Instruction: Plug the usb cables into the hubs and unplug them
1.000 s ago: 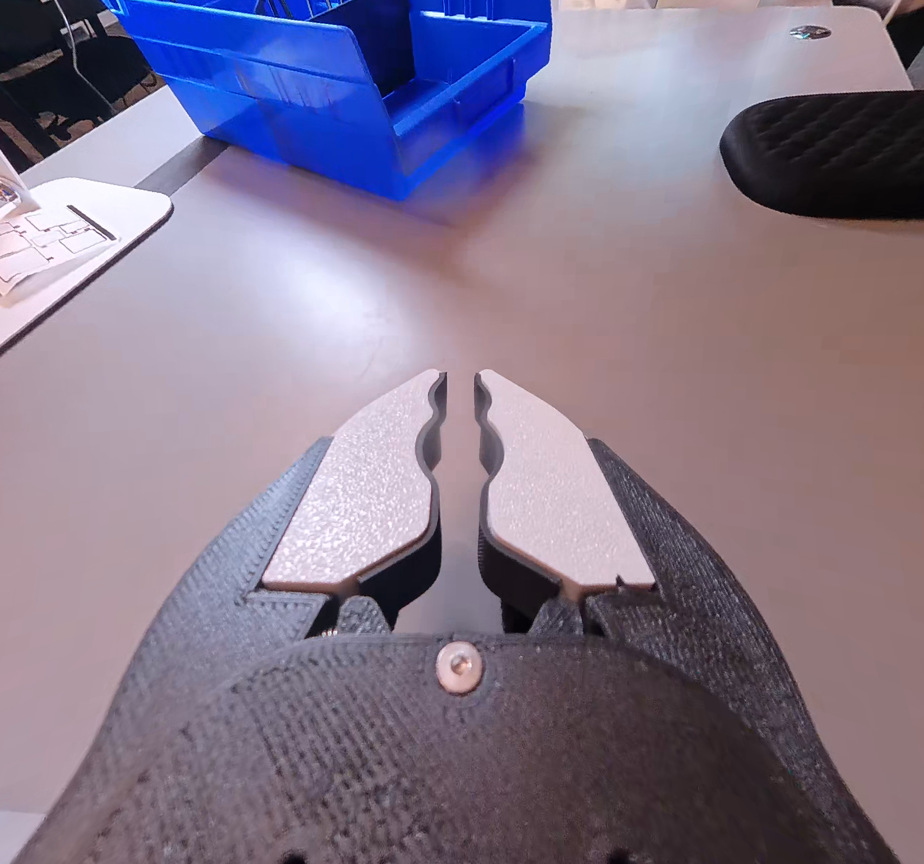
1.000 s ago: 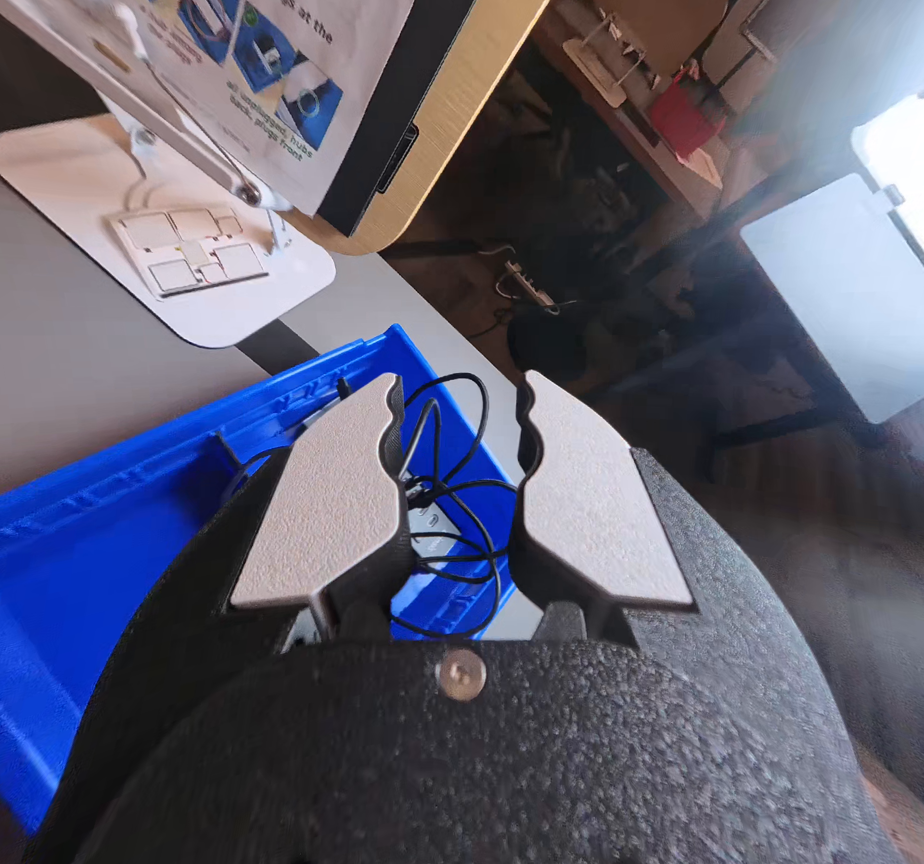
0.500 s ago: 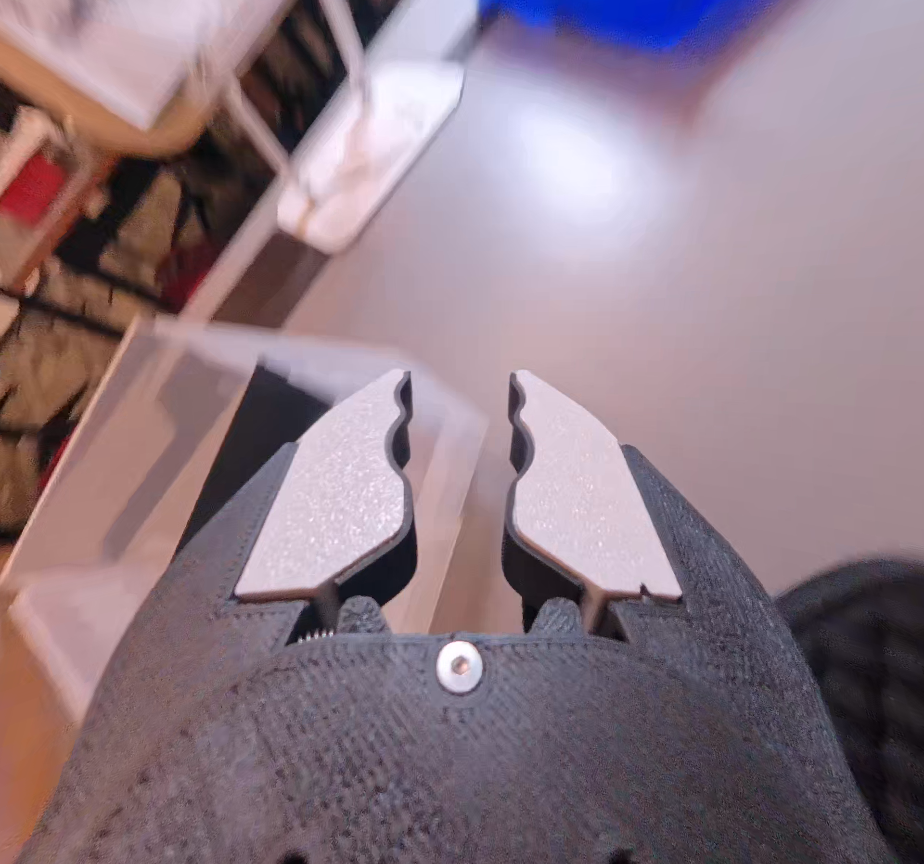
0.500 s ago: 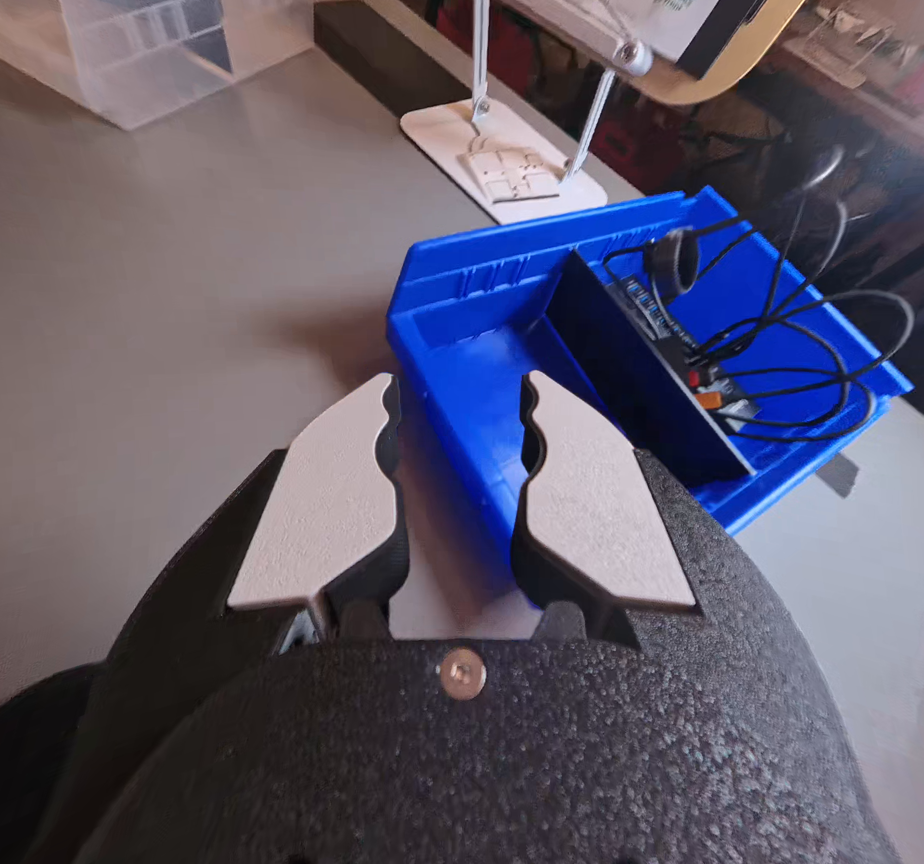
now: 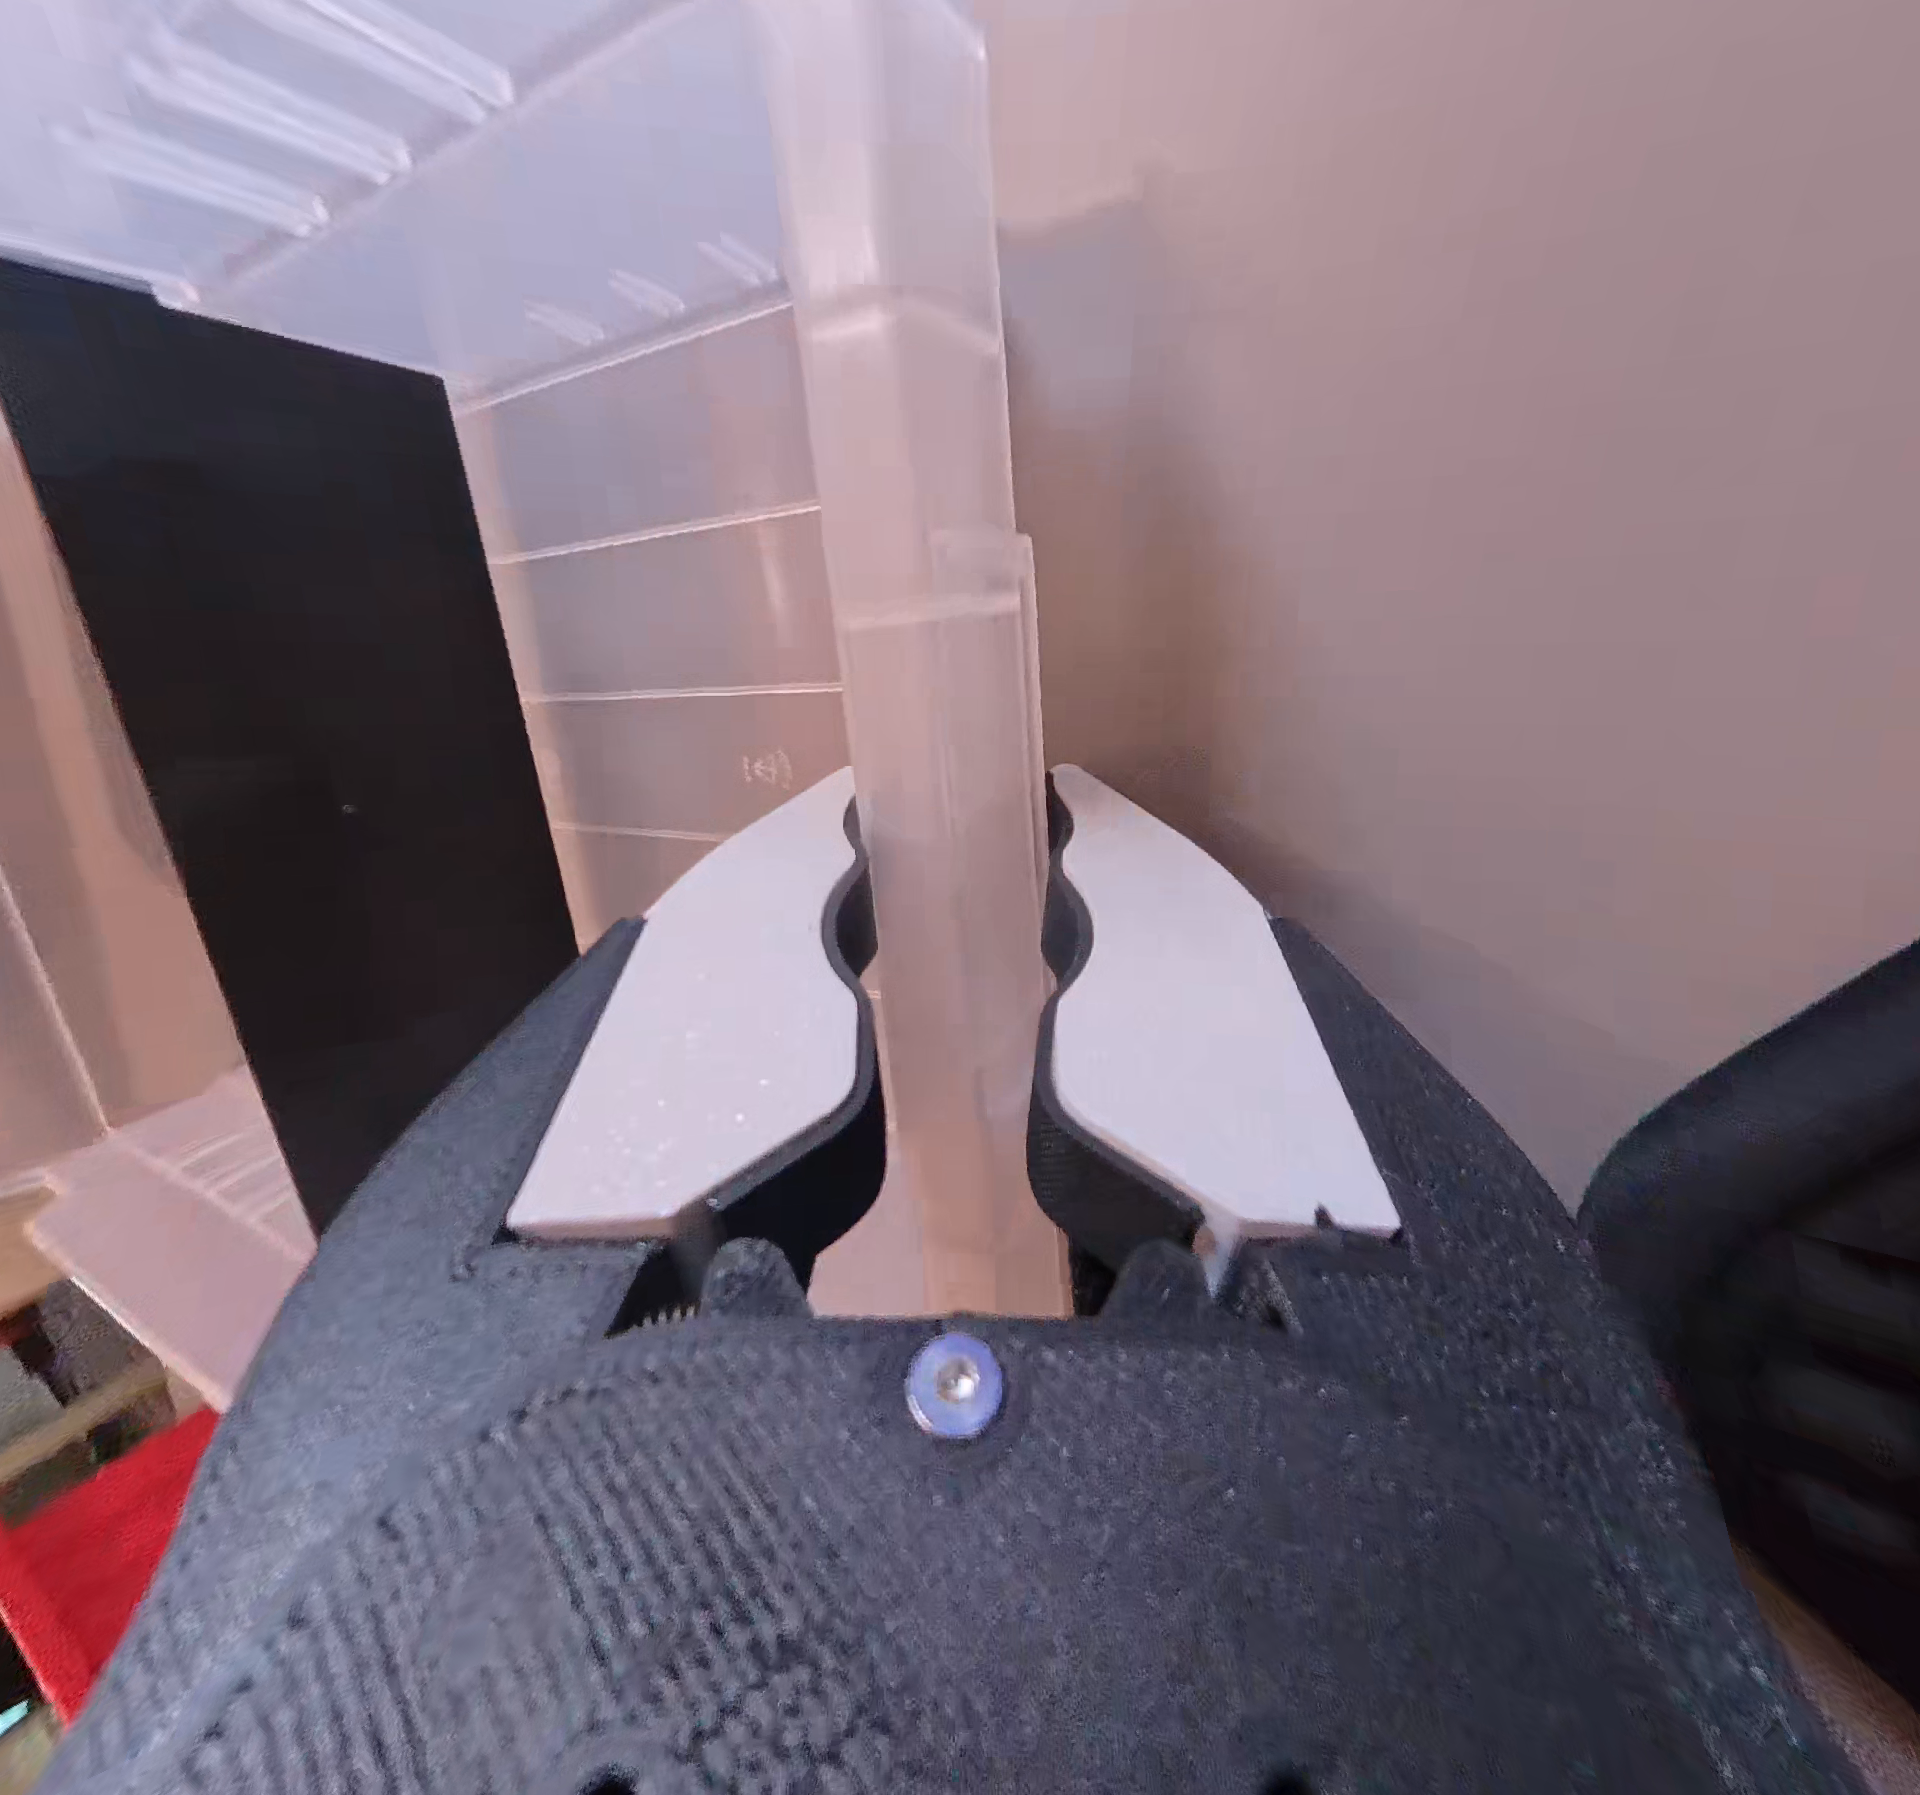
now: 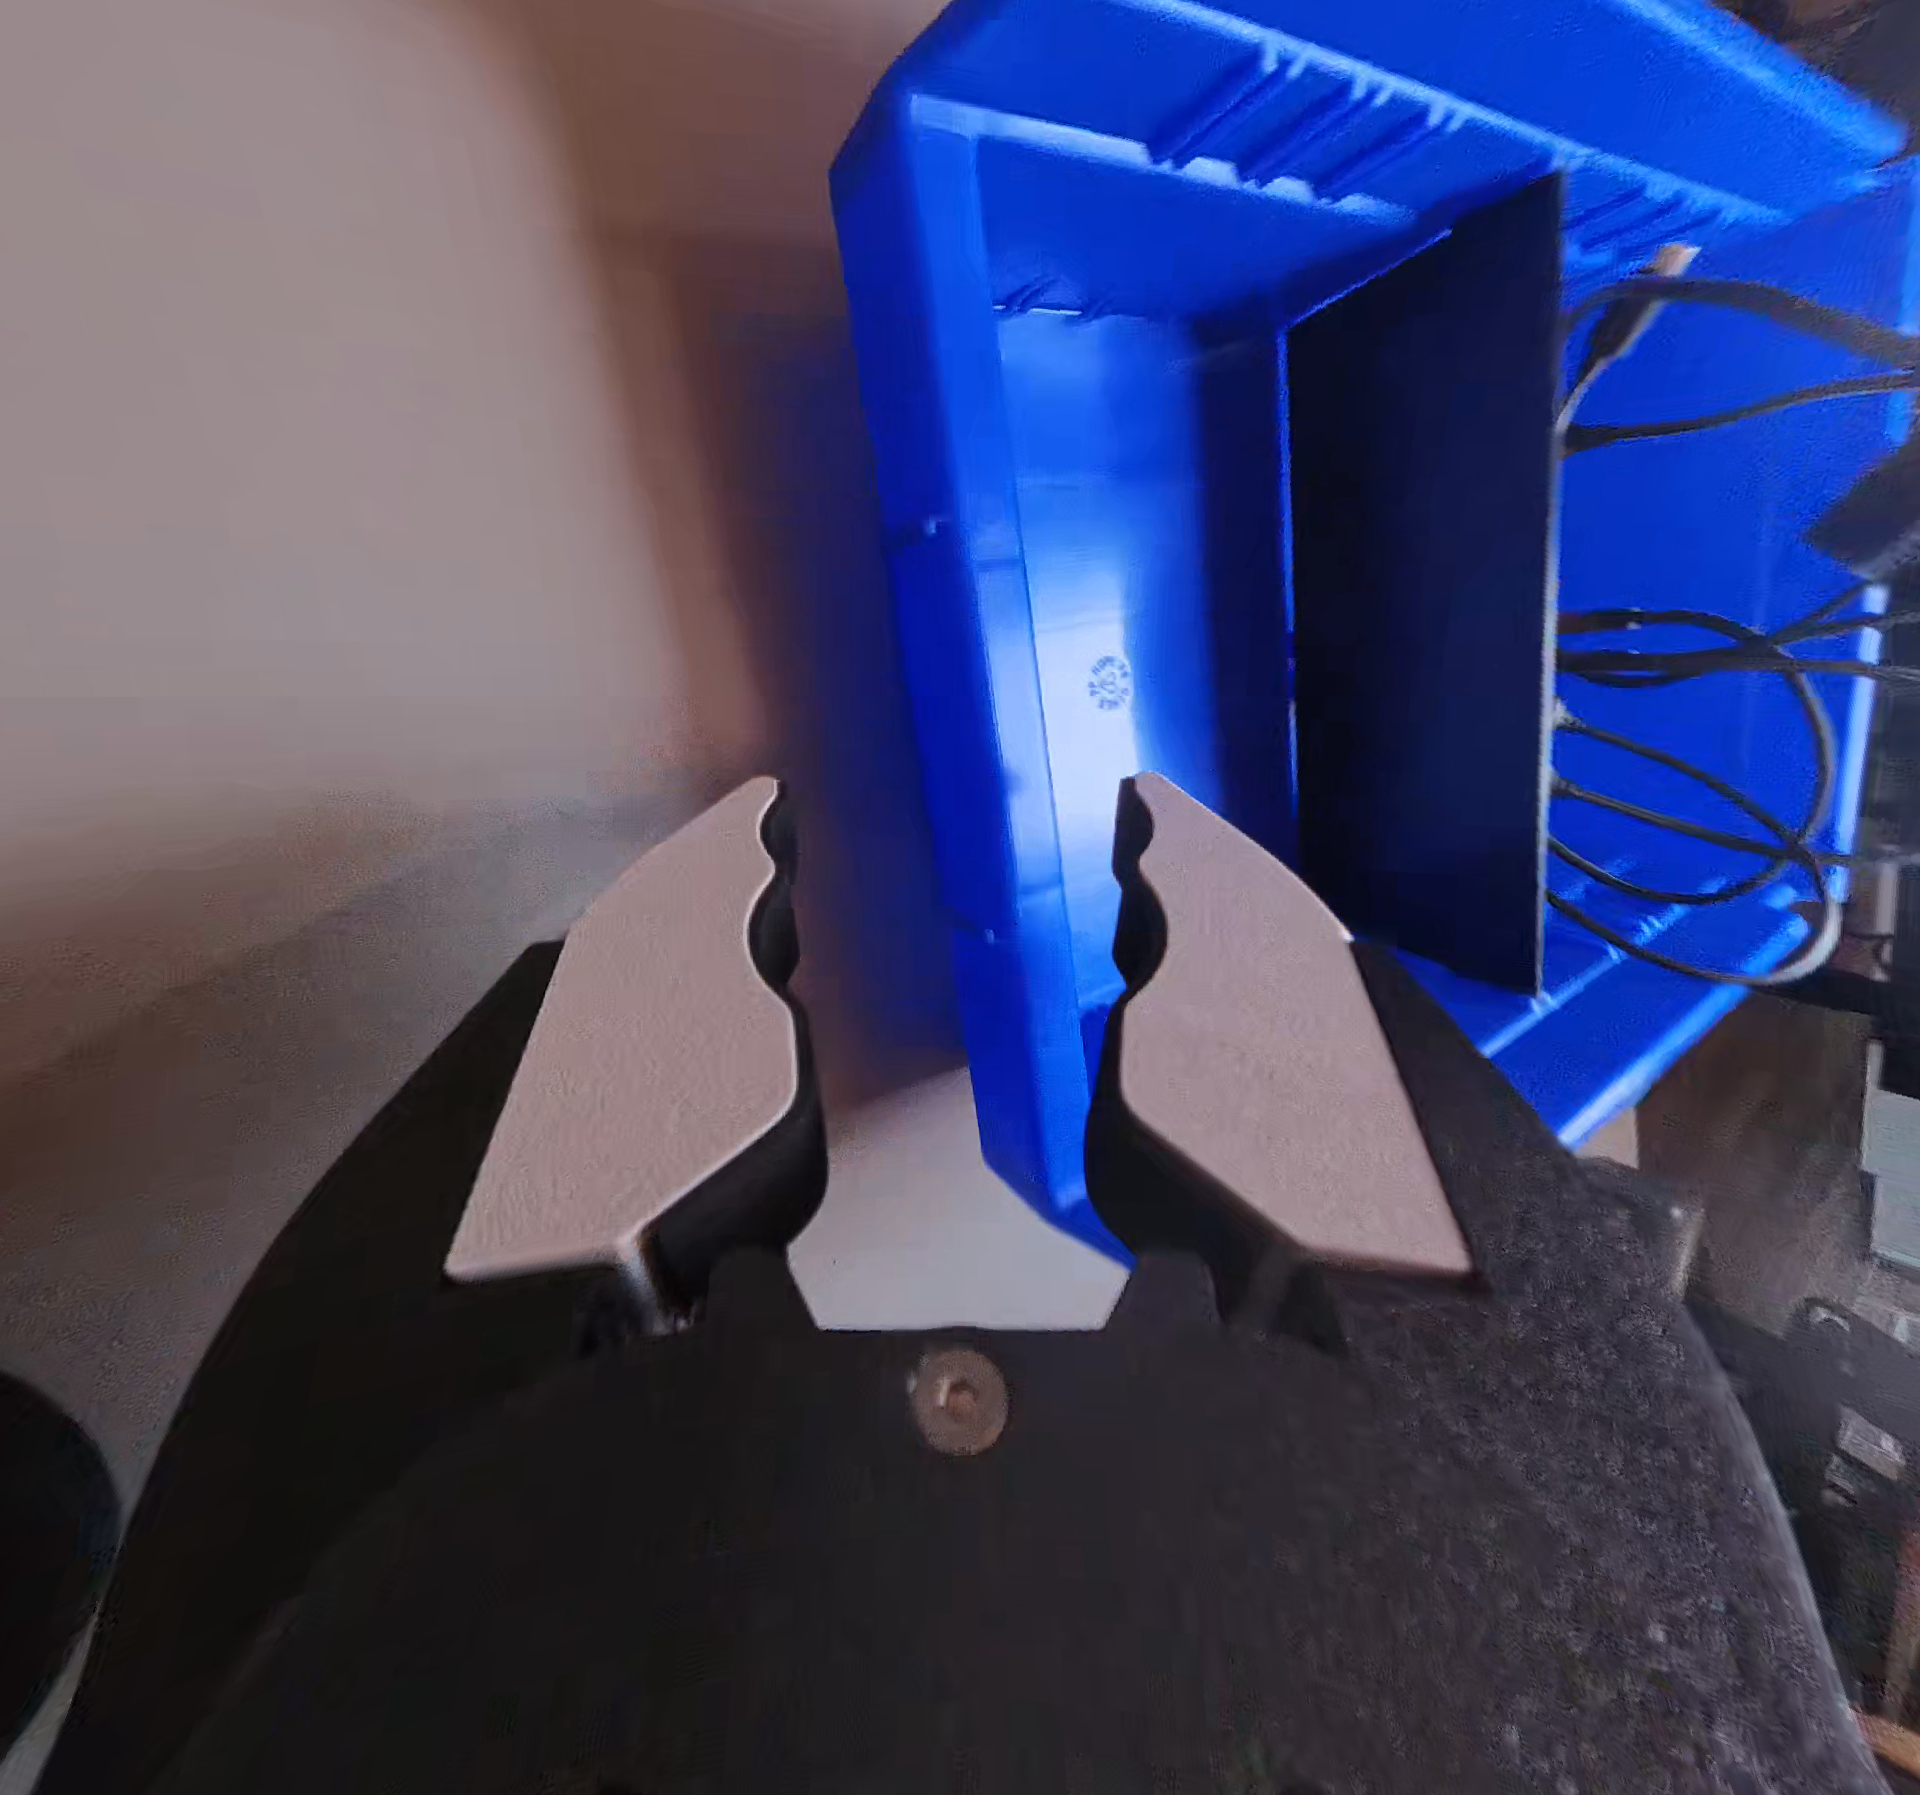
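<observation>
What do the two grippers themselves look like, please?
Both are alike. The left gripper has a black, coarsely textured printed body, two pale grey speckled fingers with wavy black inner edges, and a silver screw. The right gripper matches it.

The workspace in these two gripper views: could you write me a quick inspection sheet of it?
Surface: plain grey table, bare where visible.
Job's things: blue bin with black divider; clear bin with a black panel. Hubs not clearly visible.
Clutter: black padded object at the table edge.
Grippers: left gripper straddles the clear bin's wall; right gripper open around the blue bin's wall.
Cables: black cables behind the divider.
Surroundings: blurred; something red below.
</observation>
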### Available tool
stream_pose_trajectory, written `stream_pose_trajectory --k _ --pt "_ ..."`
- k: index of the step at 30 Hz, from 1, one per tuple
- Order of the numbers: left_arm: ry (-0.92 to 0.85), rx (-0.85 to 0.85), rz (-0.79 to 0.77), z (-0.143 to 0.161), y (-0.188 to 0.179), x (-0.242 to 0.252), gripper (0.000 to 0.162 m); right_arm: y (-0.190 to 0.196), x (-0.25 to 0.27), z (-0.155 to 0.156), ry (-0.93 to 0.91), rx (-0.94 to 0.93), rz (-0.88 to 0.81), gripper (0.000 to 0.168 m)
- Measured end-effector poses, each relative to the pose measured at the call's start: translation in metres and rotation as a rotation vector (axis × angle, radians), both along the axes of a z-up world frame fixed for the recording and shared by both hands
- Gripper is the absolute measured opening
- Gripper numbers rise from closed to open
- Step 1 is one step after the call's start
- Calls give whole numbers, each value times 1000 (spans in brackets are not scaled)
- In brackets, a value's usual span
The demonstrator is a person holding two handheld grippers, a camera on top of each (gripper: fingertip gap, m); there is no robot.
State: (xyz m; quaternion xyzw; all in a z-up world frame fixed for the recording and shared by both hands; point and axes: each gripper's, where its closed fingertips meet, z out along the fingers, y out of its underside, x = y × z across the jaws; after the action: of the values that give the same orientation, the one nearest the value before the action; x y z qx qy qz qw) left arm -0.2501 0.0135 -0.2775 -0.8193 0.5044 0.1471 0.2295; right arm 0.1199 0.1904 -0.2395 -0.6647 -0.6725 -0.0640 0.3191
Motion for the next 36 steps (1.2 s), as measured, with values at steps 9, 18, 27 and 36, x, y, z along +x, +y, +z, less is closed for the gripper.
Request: stream_pose_trajectory --k 9,18,27,36 --pt "-373 322 -33 64 15 86 40 -26 -45 -33 -148 50 131 29" --pt "-876 148 49 61 -30 197 85 -195 -93 -19 -67 148 360 34" --pt "-816 213 157 48 -87 201 71 -241 0 89 878 -57 -172 57" --pt "-721 485 94 75 -100 194 25 -232 -9 41 856 76 -317 15"
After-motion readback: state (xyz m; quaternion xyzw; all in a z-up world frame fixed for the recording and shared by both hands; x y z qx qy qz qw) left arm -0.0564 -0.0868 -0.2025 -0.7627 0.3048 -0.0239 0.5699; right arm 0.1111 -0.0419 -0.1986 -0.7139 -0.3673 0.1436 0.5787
